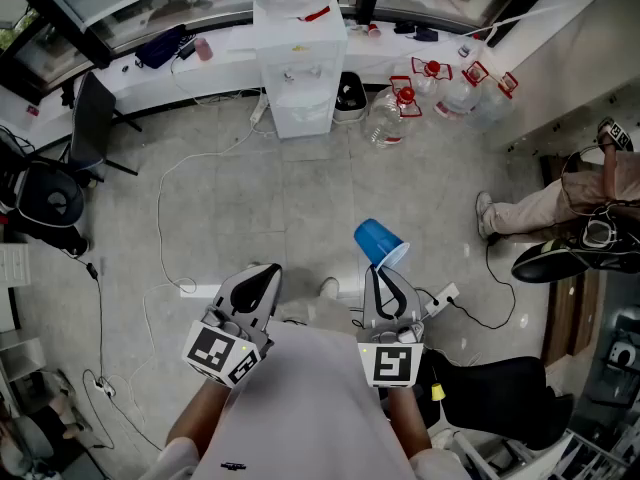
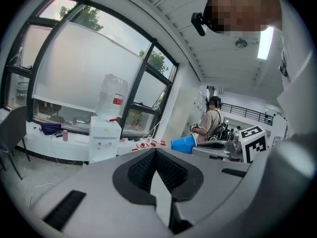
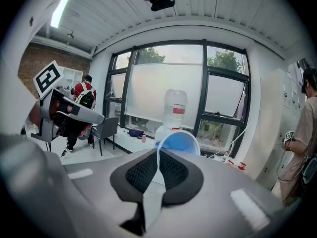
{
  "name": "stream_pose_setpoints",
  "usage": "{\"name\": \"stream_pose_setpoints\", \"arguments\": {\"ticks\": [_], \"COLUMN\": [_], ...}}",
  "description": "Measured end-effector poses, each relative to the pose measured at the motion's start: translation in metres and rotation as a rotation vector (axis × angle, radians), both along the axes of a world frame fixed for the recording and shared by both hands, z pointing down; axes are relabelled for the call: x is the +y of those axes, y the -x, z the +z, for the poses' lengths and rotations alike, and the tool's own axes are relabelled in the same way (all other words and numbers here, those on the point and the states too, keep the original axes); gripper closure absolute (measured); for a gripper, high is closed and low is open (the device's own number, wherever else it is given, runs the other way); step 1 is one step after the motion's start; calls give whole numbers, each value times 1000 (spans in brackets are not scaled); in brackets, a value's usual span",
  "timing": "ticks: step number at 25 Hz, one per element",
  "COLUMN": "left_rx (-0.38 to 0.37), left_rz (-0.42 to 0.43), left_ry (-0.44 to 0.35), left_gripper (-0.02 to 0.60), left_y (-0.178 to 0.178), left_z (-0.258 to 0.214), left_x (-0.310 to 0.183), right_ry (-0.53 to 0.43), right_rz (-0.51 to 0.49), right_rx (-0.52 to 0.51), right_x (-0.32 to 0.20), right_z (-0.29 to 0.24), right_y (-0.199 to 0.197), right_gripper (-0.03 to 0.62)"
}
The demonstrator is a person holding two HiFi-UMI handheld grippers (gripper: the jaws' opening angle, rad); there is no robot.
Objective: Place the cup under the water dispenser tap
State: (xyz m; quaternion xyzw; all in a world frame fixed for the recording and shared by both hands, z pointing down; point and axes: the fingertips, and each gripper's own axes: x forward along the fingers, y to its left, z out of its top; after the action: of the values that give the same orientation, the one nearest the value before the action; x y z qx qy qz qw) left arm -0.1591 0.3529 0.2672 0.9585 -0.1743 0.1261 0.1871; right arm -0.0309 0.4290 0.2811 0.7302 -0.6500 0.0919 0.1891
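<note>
Right gripper pinching blue cup; left gripper closed and empty.

The right gripper's [image 3: 157, 155] fingers [image 3: 173, 175] are clamped on the thin rim wall of the blue cup [image 3: 178, 142], one pad inside the mouth and one outside; the cup's open mouth faces back toward that gripper. In the head view the right gripper [image 1: 383, 268] holds the cup [image 1: 378, 240] tilted above the floor [image 1: 300, 198], well apart from the water dispenser [image 1: 300, 78], which stands at the far wall with a bottle [image 3: 175, 108] on top. The left gripper's [image 2: 156, 155] fingers [image 2: 136, 170] are pressed together with nothing between them; in the head view the left gripper [image 1: 262, 276] sits beside the right one, and both point toward the dispenser. Water jugs [image 1: 390, 118] stand just beside the dispenser.
</note>
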Motion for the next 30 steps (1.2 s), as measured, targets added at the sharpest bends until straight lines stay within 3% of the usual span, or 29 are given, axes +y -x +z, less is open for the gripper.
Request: {"name": "stream_pose_setpoints", "arguments": {"ticks": [14,22,30], "left_rx": [-14,-40,-11], "left_rz": [-49,-37,-80], "left_ry": [-45,-62,-54], "left_gripper": [580,580,580], "left_y": [-13,-31,-39], "left_z": [-5,2,3], "left_x": [35,58,36], "right_ry": [-116,-121,-104], "right_rz": [-28,-49,-64], "right_rx": [-26,-30,-27], "right_x": [32,49,35], "right_z": [-12,-2,4], "right_y": [-17,-40,-54], "right_gripper": [571,571,571]}}
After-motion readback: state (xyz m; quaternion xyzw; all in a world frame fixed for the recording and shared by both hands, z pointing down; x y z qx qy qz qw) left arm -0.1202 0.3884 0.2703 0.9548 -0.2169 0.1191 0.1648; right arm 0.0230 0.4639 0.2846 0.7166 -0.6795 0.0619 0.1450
